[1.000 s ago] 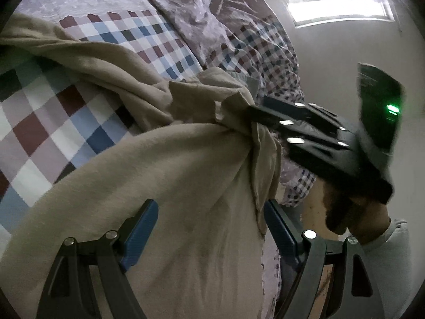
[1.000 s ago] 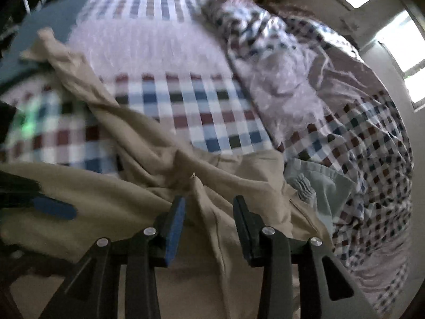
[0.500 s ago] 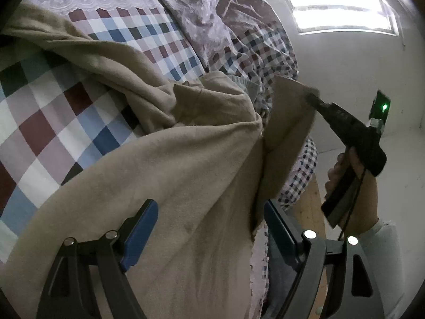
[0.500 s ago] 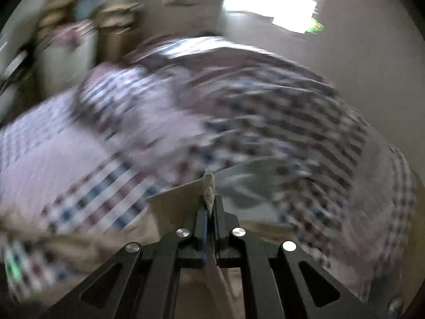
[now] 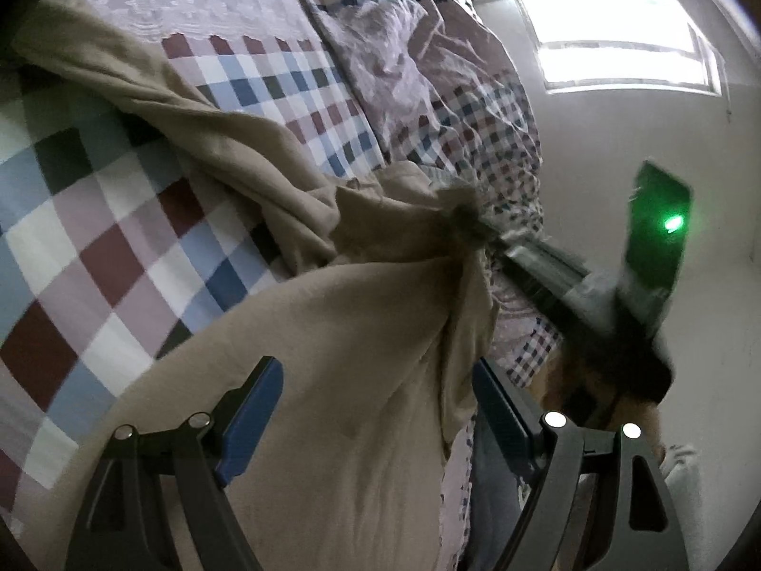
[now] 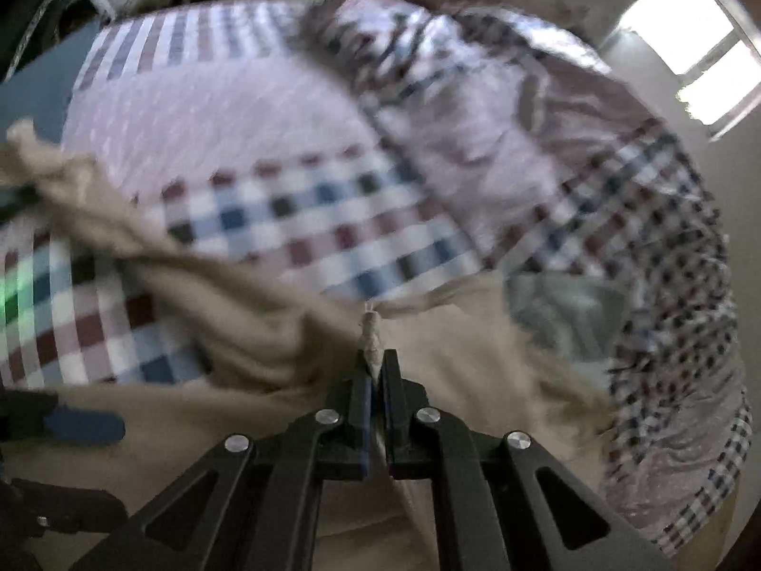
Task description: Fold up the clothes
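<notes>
A beige garment [image 5: 342,380] lies crumpled on a checked bedsheet [image 5: 95,247]. My left gripper [image 5: 375,404] is open, its blue-padded fingers [image 5: 252,404] straddling the cloth low in the left wrist view. My right gripper [image 6: 375,366] is shut on a bunched edge of the beige garment [image 6: 266,333], which sticks up between its fingertips. The right gripper [image 5: 475,233] also shows in the left wrist view, pinching the cloth's far right edge, with a green light behind it. One beige trouser leg [image 6: 52,176] trails toward the far left.
A rumpled checked quilt [image 6: 618,152] fills the bed's right side. A pale green folded cloth [image 6: 566,304] lies beside the beige garment. The bed's edge and a white wall with a bright window [image 5: 618,62] are to the right.
My right gripper closed on the garment's edge, lifted it, then swung back down toward the bed with the cloth held. The left gripper stayed open over the cloth.
</notes>
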Demonstrator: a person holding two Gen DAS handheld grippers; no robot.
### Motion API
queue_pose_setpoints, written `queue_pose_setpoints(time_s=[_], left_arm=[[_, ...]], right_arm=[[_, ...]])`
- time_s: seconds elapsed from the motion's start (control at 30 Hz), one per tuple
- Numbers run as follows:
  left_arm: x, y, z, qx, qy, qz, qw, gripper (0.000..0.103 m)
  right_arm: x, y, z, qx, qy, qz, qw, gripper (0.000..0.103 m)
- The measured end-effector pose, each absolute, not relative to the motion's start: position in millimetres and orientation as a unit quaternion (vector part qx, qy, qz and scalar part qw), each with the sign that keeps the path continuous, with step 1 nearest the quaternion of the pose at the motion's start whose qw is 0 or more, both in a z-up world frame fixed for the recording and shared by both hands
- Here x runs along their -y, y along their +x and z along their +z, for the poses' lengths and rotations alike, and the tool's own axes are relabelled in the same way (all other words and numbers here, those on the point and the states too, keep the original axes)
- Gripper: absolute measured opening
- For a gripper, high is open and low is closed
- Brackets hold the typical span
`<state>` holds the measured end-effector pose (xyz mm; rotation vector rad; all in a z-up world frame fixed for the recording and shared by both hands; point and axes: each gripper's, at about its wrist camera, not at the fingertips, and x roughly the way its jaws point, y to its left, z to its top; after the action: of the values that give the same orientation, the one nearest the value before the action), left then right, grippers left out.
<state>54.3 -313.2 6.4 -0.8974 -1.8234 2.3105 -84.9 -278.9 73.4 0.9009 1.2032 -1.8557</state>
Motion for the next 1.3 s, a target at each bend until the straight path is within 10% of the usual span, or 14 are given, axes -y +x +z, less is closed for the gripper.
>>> queue_pose_setpoints(time_s=[0.33,0.9,1.13,1.3], left_arm=[[317.5,54.8,1.9,0.605,-0.287,0.742,0.029,0.086],[320.5,56.5,7.7,0.607,-0.283,0.741,0.049,0.086],[312.2,59.8,28.0,0.575,-0.274,0.768,0.063,0.086],[289.7,57.6,33.2,0.547,-0.293,0.780,0.084,0.087]], right_arm=[[269.2,-69.8,62.8,-0.444,0.420,-0.677,0.410,0.041],[238.6,-136.3,85.9,-0.361,0.352,-0.823,0.262,0.049],[89.1,-110.8,189.5,-0.214,0.305,-0.894,0.248,0.080],[-16.5,-106.7,175.8,-0.193,0.327,-0.906,0.190,0.080]])
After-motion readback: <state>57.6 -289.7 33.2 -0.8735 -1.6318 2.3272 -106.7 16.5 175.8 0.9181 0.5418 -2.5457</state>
